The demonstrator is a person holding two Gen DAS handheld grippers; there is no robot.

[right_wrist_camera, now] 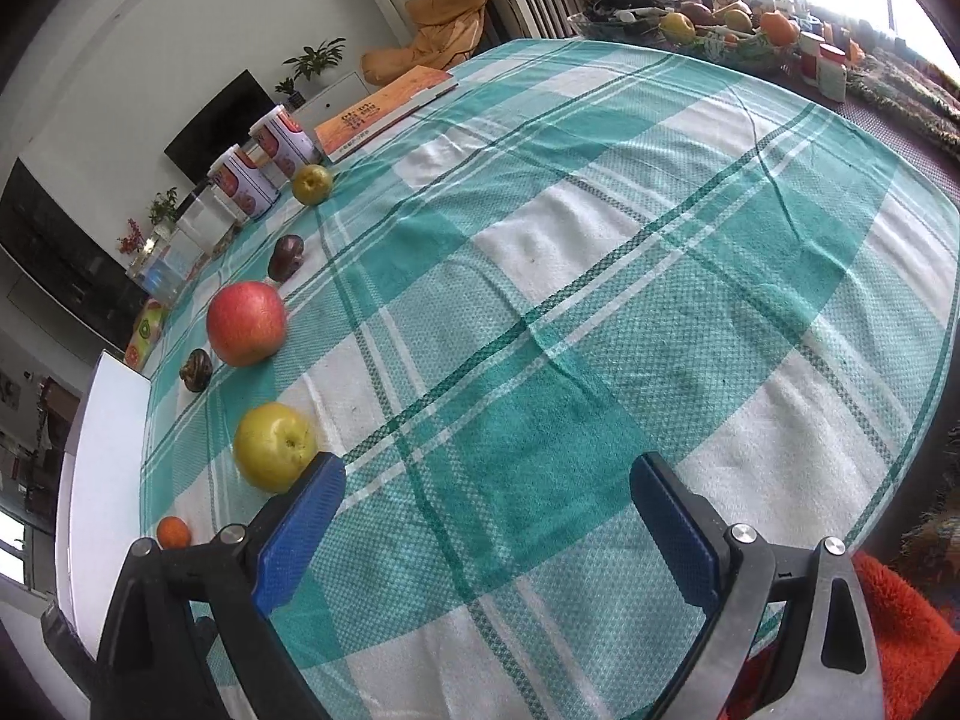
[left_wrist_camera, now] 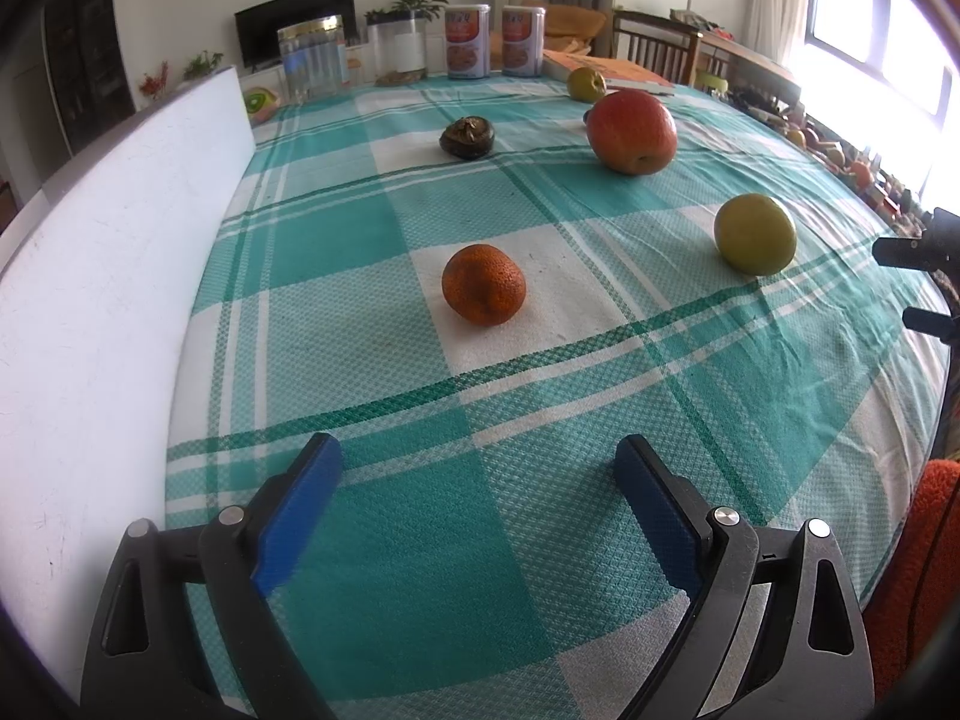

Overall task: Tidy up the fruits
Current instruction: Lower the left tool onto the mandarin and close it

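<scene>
Several fruits lie apart on the green checked tablecloth (left_wrist_camera: pixel 540 540). In the left wrist view a mandarin (left_wrist_camera: pixel 483 284) sits ahead of my left gripper (left_wrist_camera: pixel 478 449), which is open and empty well short of it. Right of it lies a yellow-green fruit (left_wrist_camera: pixel 755 233). Farther back are a red apple (left_wrist_camera: pixel 632 131), a dark brown fruit (left_wrist_camera: pixel 467 137) and a small yellow-green fruit (left_wrist_camera: pixel 586 84). My right gripper (right_wrist_camera: pixel 489 468) is open over bare cloth. The yellow-green fruit (right_wrist_camera: pixel 273 446) lies just beyond its left fingertip. The red apple (right_wrist_camera: pixel 246 322), a dark purple fruit (right_wrist_camera: pixel 286 257) and the mandarin (right_wrist_camera: pixel 174 532) lie to its left.
A white board (left_wrist_camera: pixel 120 240) runs along the table's left side. Two cans (left_wrist_camera: pixel 468 42), a jar (left_wrist_camera: pixel 312 60) and a book (left_wrist_camera: pixel 624 72) stand at the far edge. A crowded fruit basket (right_wrist_camera: pixel 720 30) sits beyond the cloth. Orange fuzzy fabric (right_wrist_camera: pixel 912 630) is near the front right.
</scene>
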